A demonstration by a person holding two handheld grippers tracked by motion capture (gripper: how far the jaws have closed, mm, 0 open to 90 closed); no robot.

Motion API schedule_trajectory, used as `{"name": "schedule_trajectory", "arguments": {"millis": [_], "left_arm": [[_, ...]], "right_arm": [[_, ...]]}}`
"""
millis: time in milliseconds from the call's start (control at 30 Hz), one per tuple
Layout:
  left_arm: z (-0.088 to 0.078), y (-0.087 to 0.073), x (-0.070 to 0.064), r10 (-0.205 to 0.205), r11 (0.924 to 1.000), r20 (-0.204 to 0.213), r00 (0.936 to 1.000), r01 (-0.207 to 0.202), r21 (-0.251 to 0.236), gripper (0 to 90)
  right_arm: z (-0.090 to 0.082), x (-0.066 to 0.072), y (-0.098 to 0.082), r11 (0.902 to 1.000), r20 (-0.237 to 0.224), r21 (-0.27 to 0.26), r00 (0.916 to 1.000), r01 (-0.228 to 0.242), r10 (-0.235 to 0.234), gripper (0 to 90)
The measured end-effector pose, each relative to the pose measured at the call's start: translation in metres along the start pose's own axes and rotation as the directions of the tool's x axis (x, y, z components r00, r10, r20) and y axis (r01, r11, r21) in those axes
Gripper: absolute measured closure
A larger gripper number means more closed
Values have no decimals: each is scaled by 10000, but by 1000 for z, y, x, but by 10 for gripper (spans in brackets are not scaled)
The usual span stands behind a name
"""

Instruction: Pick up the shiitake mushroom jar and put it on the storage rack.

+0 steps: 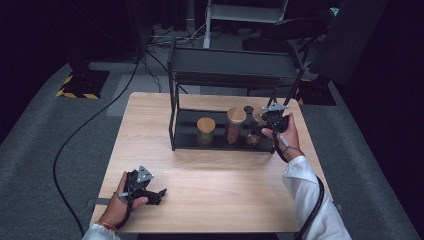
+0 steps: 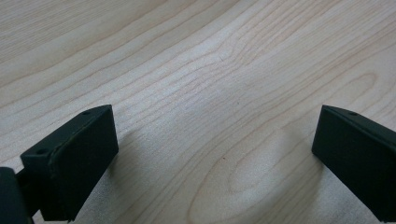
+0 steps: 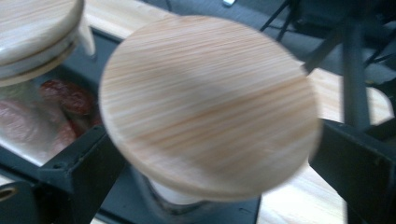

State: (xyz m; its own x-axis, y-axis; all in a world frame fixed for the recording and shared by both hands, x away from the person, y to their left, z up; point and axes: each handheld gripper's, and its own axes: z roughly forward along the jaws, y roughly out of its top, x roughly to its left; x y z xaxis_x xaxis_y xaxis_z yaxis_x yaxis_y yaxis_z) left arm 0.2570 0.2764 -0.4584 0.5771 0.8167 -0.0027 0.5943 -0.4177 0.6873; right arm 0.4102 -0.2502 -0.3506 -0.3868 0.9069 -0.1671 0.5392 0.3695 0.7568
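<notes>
Near edge first: left gripper [image 1: 161, 192] rests idle on the wooden table [image 1: 220, 200], jaws spread wide w/ nothing between them. Further back, right gripper [image 1: 264, 126] is at the black rack's [image 1: 174, 127] lower shelf, jaws wide apart either side of the wood-lidded jar [image 3: 210, 107], pads not pressing. Looks like a release step; next move prob calls for backing straight off w/o clipping the lid or the neighbouring jar [image 3: 35, 32].

Wooden lid [image 3: 210, 107] — blurred, its jar beneath mostly hidden.

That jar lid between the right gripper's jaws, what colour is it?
The lid is pale wood with fine straight grain, clearest in the right gripper view.
</notes>
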Motion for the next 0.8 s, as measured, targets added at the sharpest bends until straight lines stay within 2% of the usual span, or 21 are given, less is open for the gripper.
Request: {"name": "schedule_trajectory", "arguments": {"millis": [100, 300, 800], "left_arm": [[0, 0, 0, 1, 10000, 2, 10000, -1, -2, 0], [0, 0, 0, 4, 10000, -1, 10000, -4, -1, 0], [0, 0, 0, -3, 10000, 1, 10000, 3, -1, 0]], "right_arm": [[-3, -3, -4, 9999, -88, -123, 9999, -80, 79, 32], [-9, -5, -11, 9995, -99, -301, 9999, 111, -114, 31], [-34, 2, -33, 9946, 9, -906, 9987, 513, -514, 30]]}}
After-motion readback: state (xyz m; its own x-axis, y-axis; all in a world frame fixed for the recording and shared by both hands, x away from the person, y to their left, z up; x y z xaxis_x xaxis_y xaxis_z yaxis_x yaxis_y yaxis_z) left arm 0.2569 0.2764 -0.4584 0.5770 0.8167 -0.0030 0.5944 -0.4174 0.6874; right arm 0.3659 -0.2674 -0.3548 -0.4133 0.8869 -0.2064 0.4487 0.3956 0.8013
